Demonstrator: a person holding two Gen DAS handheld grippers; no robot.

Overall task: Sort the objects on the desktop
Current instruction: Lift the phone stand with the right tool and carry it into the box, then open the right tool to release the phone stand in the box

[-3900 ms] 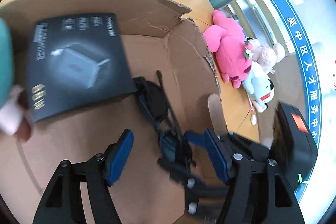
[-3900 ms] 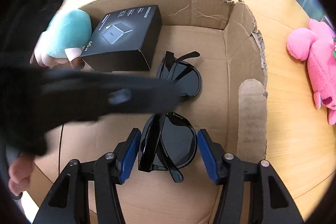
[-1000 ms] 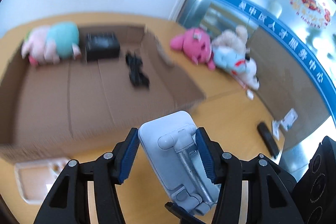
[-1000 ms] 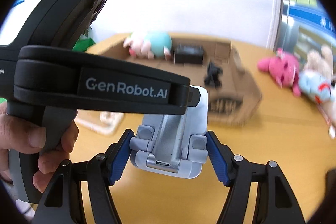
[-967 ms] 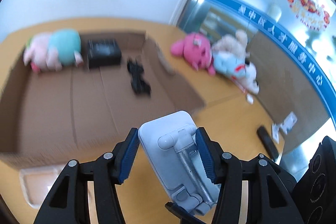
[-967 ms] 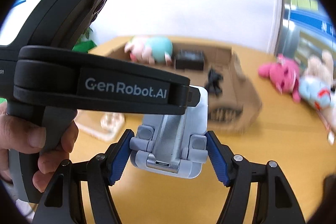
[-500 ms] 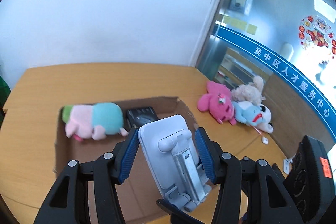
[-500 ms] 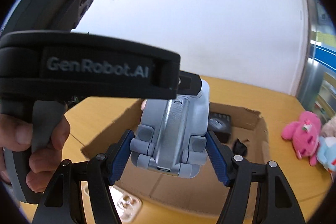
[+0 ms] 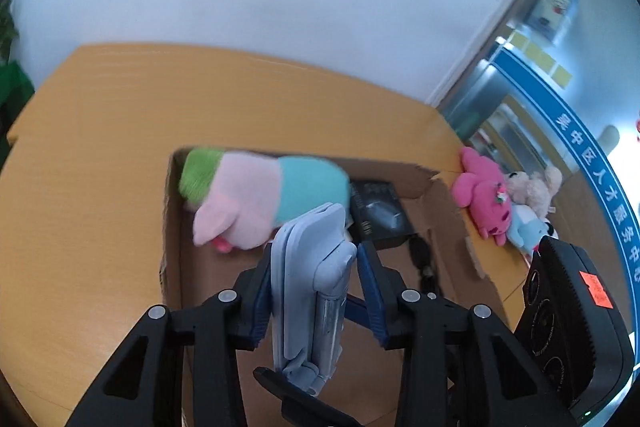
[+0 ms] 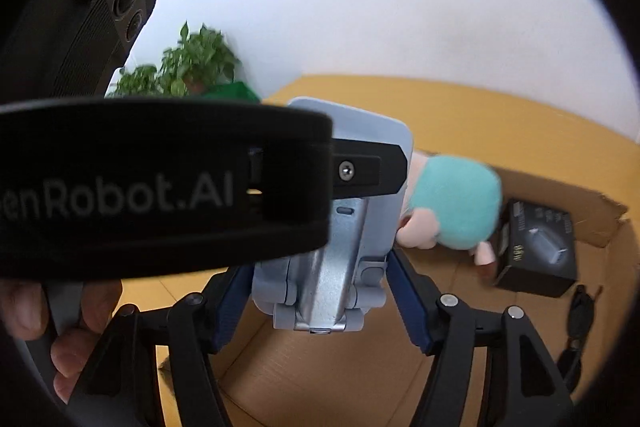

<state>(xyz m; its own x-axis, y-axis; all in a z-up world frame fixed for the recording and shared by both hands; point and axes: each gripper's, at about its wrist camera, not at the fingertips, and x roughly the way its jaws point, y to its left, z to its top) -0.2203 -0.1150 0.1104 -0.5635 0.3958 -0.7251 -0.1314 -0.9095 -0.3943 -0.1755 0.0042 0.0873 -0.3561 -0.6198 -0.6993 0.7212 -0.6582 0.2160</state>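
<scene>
Both grippers grip one grey-white folding phone stand (image 9: 310,279), also seen in the right wrist view (image 10: 344,235), held in the air above the open cardboard box (image 9: 172,227). My left gripper (image 9: 316,291) is shut on its sides. My right gripper (image 10: 320,303) is shut on its hinged end. In the box lie a pink, teal and green plush toy (image 9: 256,195), a black carton (image 9: 378,211) and black sunglasses (image 9: 422,259). The left gripper's body crosses the right wrist view (image 10: 160,183).
The box sits on a wooden table (image 9: 100,131). Pink, beige and blue plush toys (image 9: 486,199) lie on the table right of the box. A potted plant (image 10: 192,67) stands by the white wall beyond the table's left end.
Both grippers with the stand have moved in closer over the box and tilted; the plush toy and carton now look larger. The stand has turned more edge-on in the left wrist view.
</scene>
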